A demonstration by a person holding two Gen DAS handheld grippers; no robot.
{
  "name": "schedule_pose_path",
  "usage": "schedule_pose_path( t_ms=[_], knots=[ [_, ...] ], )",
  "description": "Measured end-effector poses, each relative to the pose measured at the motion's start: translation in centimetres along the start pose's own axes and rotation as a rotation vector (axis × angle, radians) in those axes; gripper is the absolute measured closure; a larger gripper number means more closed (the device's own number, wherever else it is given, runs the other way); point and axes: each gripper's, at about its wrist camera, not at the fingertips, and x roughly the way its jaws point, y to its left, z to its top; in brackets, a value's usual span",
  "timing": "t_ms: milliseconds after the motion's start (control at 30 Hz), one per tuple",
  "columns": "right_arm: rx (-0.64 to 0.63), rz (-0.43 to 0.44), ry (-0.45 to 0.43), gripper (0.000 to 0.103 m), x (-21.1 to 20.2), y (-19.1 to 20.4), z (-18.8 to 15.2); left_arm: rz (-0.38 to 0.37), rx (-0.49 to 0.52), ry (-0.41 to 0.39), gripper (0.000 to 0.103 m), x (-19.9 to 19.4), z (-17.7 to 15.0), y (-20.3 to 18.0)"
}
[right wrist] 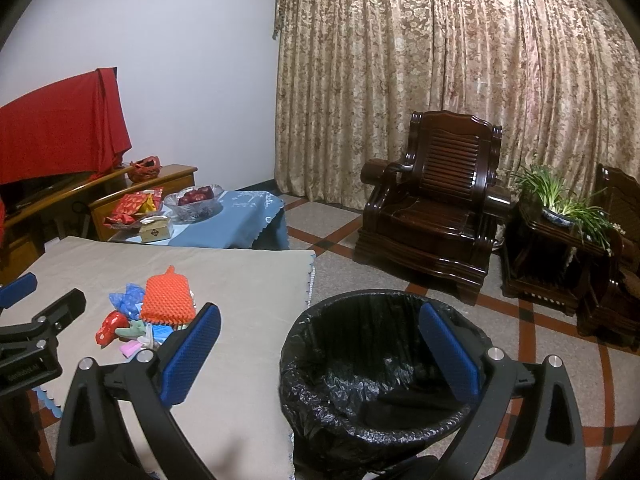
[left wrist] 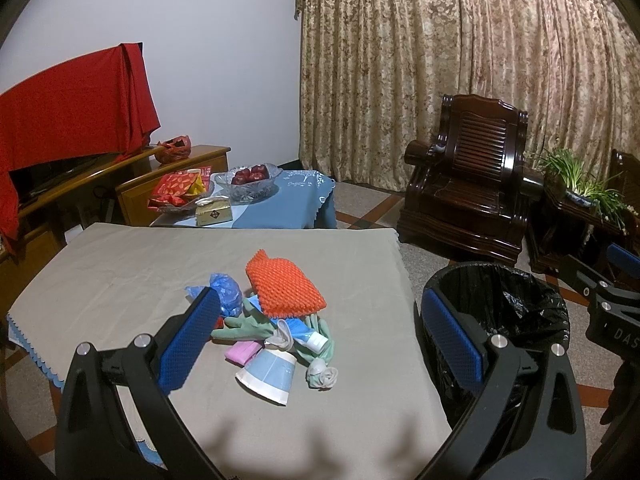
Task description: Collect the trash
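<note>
Nearest item: left gripper (left wrist: 320, 332), held above the near part of a table; its blue-padded fingers (left wrist: 190, 336) are spread wide and nothing is held between them.

Right gripper (right wrist: 320, 352): held over a bin, fingers likewise parted and nothing grasped.

Table (left wrist: 120, 280): covered by a beige cloth, with a scalloped blue edge seen at its near left corner.

Trash, heaped near the middle of the table:
- orange knobbly pad (left wrist: 284, 286), laid on top at the far side of the heap
- crumpled blue plastic bag (left wrist: 224, 288), left of the pad
- green rubber glove (left wrist: 256, 326), partly beneath the pad
- white tube (left wrist: 308, 336), lying across the glove
- pink item (left wrist: 241, 352), at the near left of the heap; kind cannot be told
- pale blue paper cup (left wrist: 268, 374), tipped on its side at the near edge
- red wrapper (right wrist: 110, 326), at the left of the heap, shown in the right wrist view

Bin (right wrist: 380, 364): black-lined, placed on the floor just right of the table.

Background: a glass bowl of red fruit (left wrist: 252, 178) on a far blue-covered table, a dark wooden armchair (right wrist: 436, 208) to the far right, and patterned curtains (right wrist: 440, 80) behind.
</note>
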Motion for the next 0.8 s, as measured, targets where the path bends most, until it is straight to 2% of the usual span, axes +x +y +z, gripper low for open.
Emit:
schedule_pose_path(
  t_ms=[800],
  knots=[
    [0.0,0.002,-0.001,0.006,-0.13,-0.03,0.03,-0.001,0.0,-0.001,0.005,-0.01,0.01,0.06]
  ],
)
